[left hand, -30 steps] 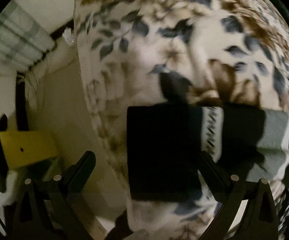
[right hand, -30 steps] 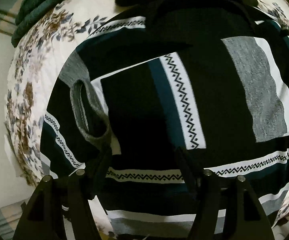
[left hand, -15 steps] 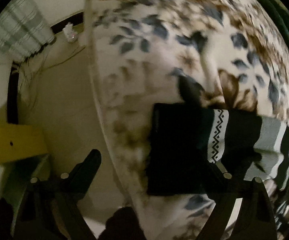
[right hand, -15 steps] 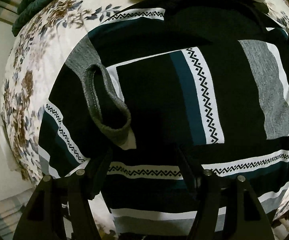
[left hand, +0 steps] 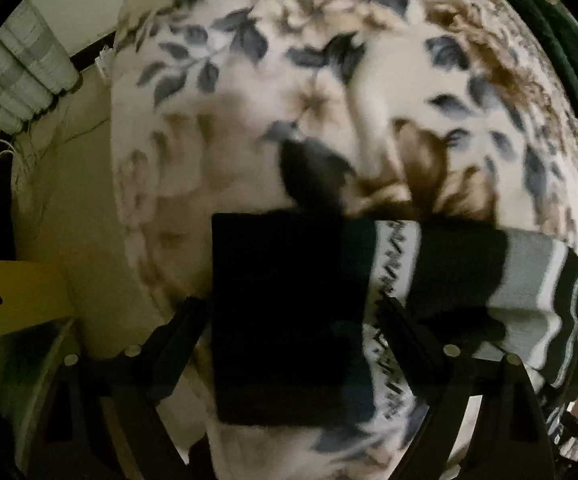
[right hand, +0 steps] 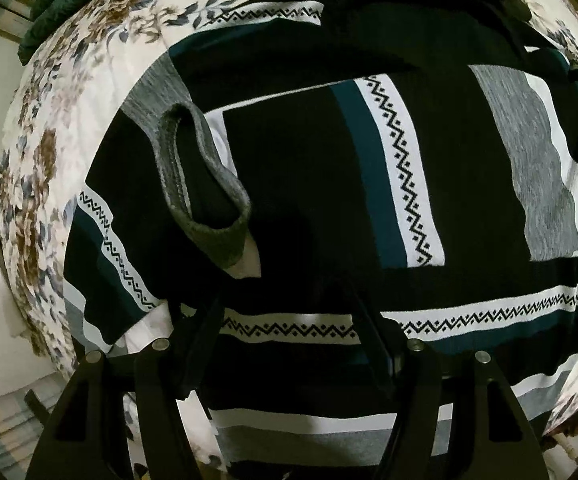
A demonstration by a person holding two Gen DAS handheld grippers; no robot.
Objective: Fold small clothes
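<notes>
**Sleeve end under left jaws, fold not pinned**

The striped sweater (right hand: 369, 208) lies spread on the floral bedspread (left hand: 329, 80), body dark with white zigzag bands, one sleeve already laid across the chest. Its grey collar (right hand: 205, 188) stands up in a loop at the left, not flat. In the left wrist view the other sleeve (left hand: 289, 312) runs in from the right, its dark cuff end squared off near the bed's left edge.

Your left hand-held gripper (left hand: 289, 320) has just been closing a little. The cuff end sits between its fingers, but I see no pinch on the cloth, so I read it as open. Your right hand-held gripper (right hand: 285, 320) is part open over the sweater's near middle, pointing down, holding nothing that I can see.

Risks from here:
- Left grab takes bedspread along with the sleeve, since both are soft and stacked. Lifting then drags the whole layout.
- Cuff is close to the bed edge; a miss or slip could let it slide off toward the floor (left hand: 69, 200).
- The raised collar will probably bunch under the next fold unless flattened.
- Folded sleeve is loose; a fast pull may shift it.
</notes>
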